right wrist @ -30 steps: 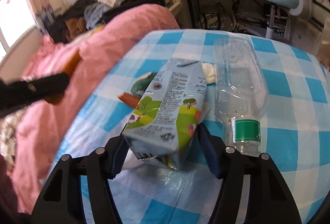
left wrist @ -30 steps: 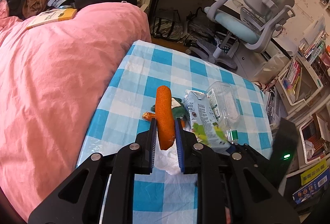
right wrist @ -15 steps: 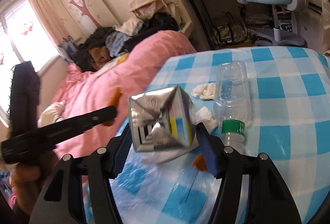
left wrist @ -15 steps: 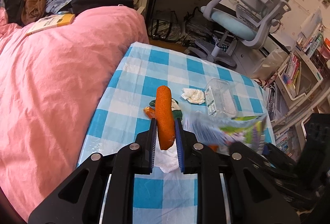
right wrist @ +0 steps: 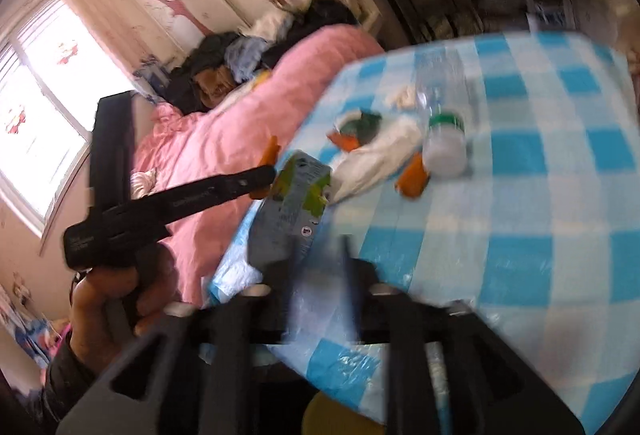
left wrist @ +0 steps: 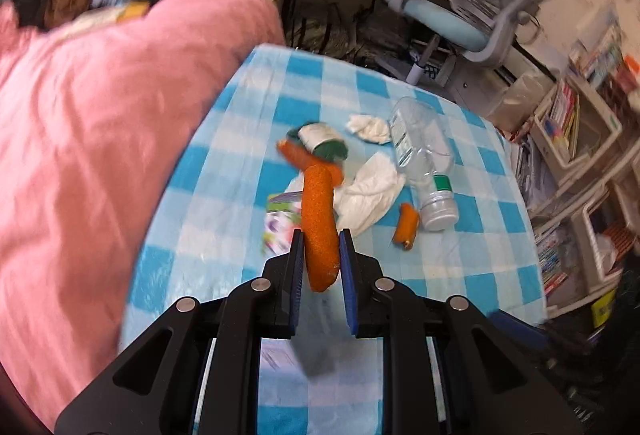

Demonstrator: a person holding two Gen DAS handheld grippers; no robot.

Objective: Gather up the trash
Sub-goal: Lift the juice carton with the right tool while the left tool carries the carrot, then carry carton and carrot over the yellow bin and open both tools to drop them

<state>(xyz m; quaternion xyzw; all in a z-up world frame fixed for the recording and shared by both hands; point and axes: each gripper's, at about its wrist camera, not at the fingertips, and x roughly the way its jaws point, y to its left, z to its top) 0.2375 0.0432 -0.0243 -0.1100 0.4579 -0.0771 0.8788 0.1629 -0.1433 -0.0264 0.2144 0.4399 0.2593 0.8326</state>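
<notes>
while the long orange carrot-like stick (left wrist: 318,223) is pinched between the pads of the left gripper (left wrist: 319,235) above the blue-and-white checked tablecloth (left wrist: 460,259), a green-and-blue drink carton (right wrist: 294,201) is seen ahead of the right gripper (right wrist: 316,247), whose jaws have just been closing; blur hides whether it is gripped. its print cannot be read. a clear plastic bottle with a green label (left wrist: 424,159) lies among white tissues (left wrist: 370,191).

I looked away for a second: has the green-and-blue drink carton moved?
Yes. The drink carton has left its spot beside the clear plastic bottle and now sits by the checked tablecloth's near-left edge, at the right gripper.
</notes>
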